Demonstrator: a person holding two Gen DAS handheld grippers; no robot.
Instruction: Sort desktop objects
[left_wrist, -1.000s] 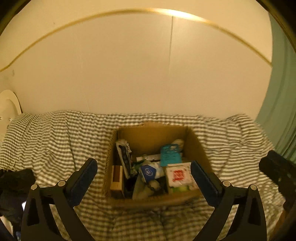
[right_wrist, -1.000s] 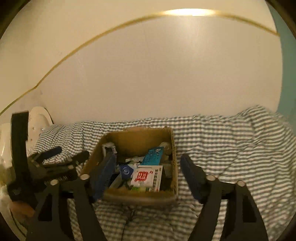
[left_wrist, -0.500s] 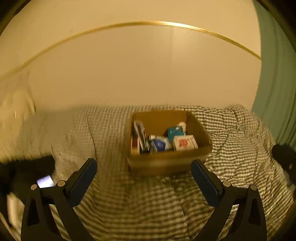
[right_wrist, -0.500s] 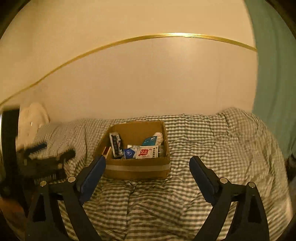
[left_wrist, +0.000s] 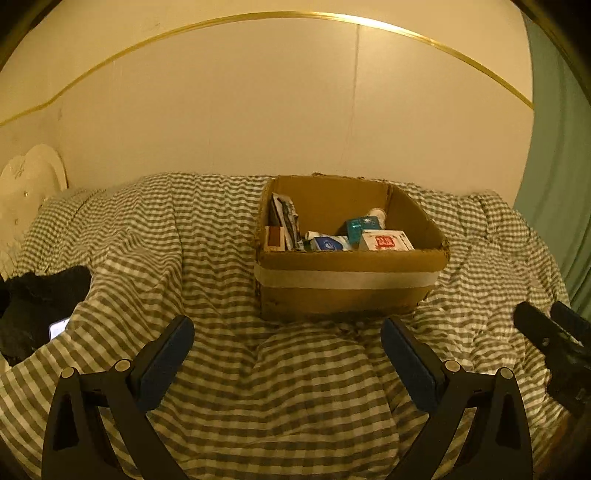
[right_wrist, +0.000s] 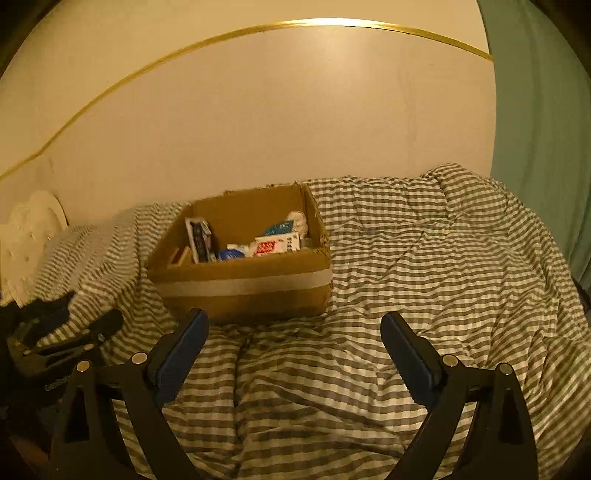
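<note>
Both grippers hang empty over the striped blanket, short of the box.

The low box wall hides much of its packets; labels are too dim to read. A dark heap (left_wrist: 40, 299) lies at the blanket's (left_wrist: 295, 387) left edge. The cardboard box (left_wrist: 347, 291) sits ahead of the left gripper (left_wrist: 287, 356) and the right gripper (right_wrist: 293, 343), both spread wide.

One cardboard box (left_wrist: 351, 280), perhaps seven items inside

Box (left_wrist: 347, 280): on quilt (left_wrist: 184, 236), before wall (left_wrist: 258, 110)
Packets (left_wrist: 384, 240): in box
Curtain (left_wrist: 557, 166): right
</note>
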